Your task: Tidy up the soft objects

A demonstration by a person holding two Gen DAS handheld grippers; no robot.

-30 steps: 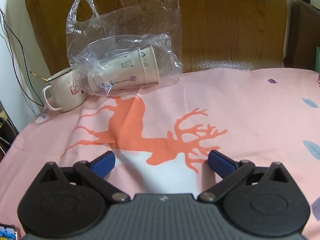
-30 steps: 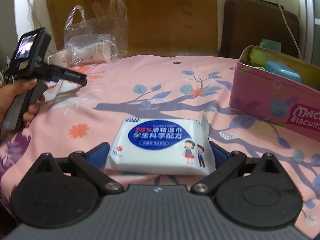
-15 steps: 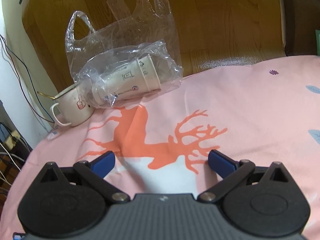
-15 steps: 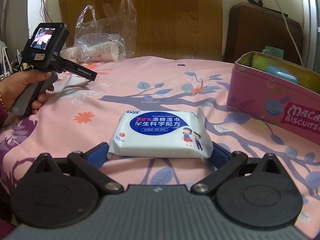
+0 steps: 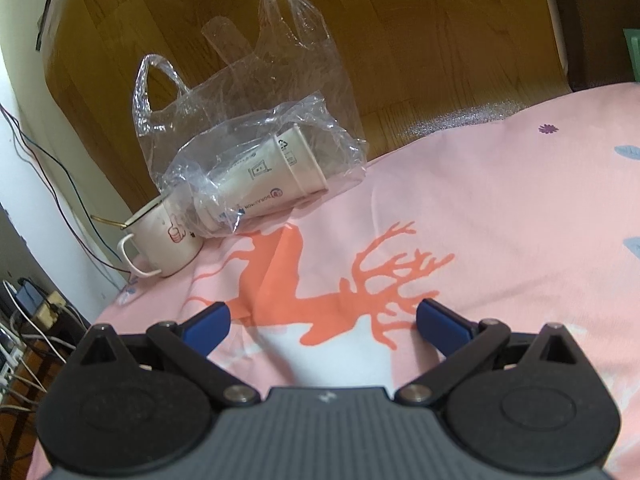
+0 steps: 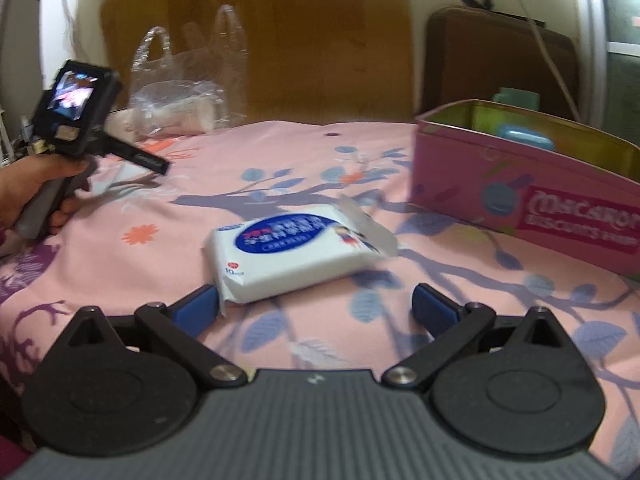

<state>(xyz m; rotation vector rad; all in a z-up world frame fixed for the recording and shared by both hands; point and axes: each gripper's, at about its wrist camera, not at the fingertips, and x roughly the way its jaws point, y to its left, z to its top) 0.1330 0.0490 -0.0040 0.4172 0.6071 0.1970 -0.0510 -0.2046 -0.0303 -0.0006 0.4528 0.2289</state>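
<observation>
The wipes pack lies on the bedspread just ahead of the spread-wide, empty right gripper — long axis skewed, near corner touching its left finger — while the equally spread, empty left gripper sits well apart.

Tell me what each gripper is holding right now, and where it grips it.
Nothing is held. The left gripper is open over bare bedsheet; the right gripper is open, with the wipes pack lying just beyond its fingertips.
</observation>
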